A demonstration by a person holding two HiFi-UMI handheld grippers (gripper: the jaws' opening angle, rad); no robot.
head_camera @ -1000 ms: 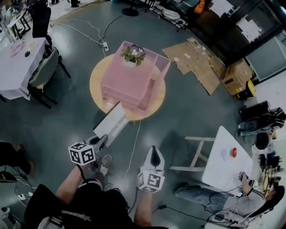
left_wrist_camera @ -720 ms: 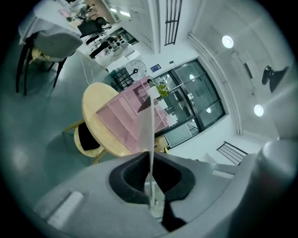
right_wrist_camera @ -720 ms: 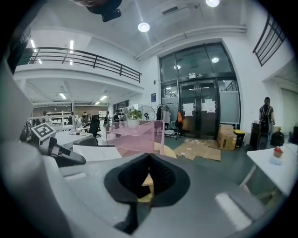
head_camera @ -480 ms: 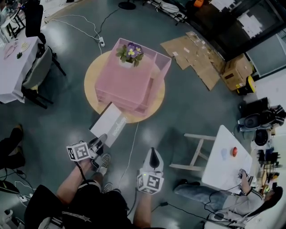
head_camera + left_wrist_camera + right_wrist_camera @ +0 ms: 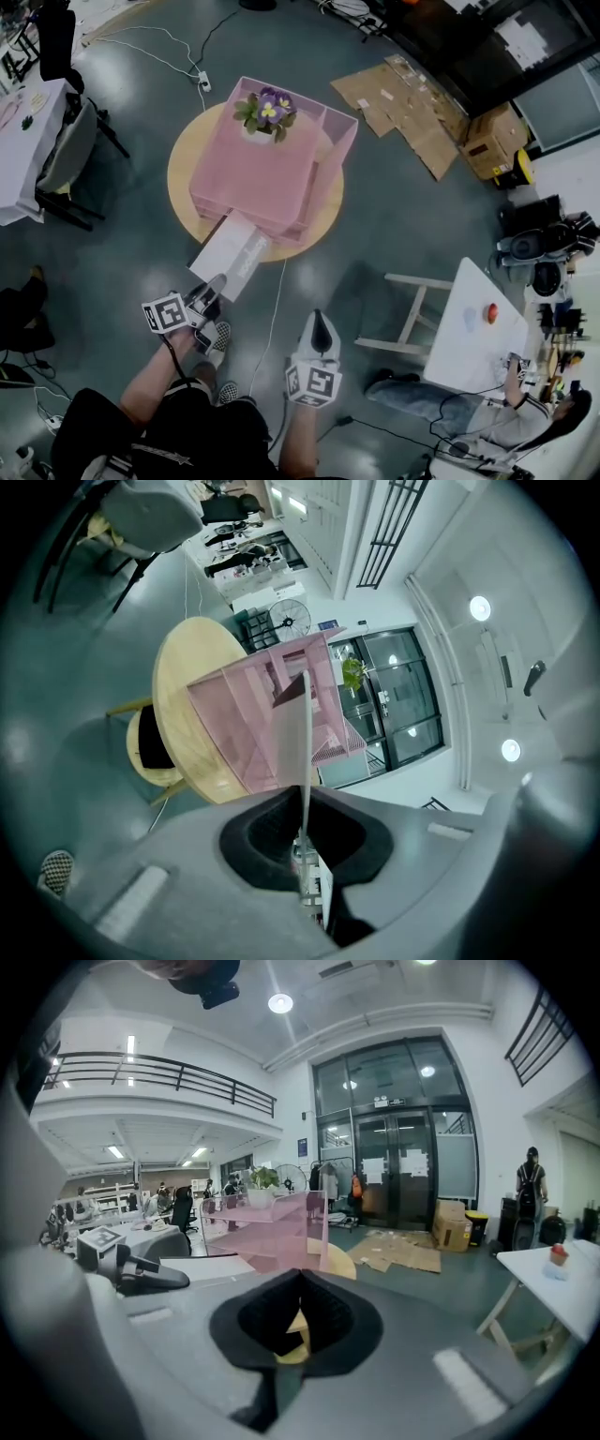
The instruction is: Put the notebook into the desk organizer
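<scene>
The pink mesh desk organizer (image 5: 258, 173) stands on a round wooden table (image 5: 183, 192). A white notebook (image 5: 230, 255) slants from the organizer's lower front edge out over the floor. My left gripper (image 5: 214, 285) is shut on its near end. In the left gripper view the notebook (image 5: 305, 752) shows edge-on between the jaws of that gripper (image 5: 305, 806) and points at the organizer (image 5: 248, 728). My right gripper (image 5: 322, 317) hangs to the right over the floor, shut and empty. From the right gripper (image 5: 300, 1288) I see the organizer (image 5: 272, 1227) and the notebook (image 5: 202, 1267).
A potted flower (image 5: 265, 111) sits on top of the organizer. A cable (image 5: 272, 323) runs across the floor below the table. A chair (image 5: 70, 150) stands at the left, flattened cardboard (image 5: 412, 108) at the back right, and a white stool (image 5: 412, 314), a white table (image 5: 473, 328) and a seated person (image 5: 520, 427) at the right.
The left gripper has moved forward with the notebook, and the notebook's far end has gone further in at the organizer's lower front. The right gripper has stayed put.
</scene>
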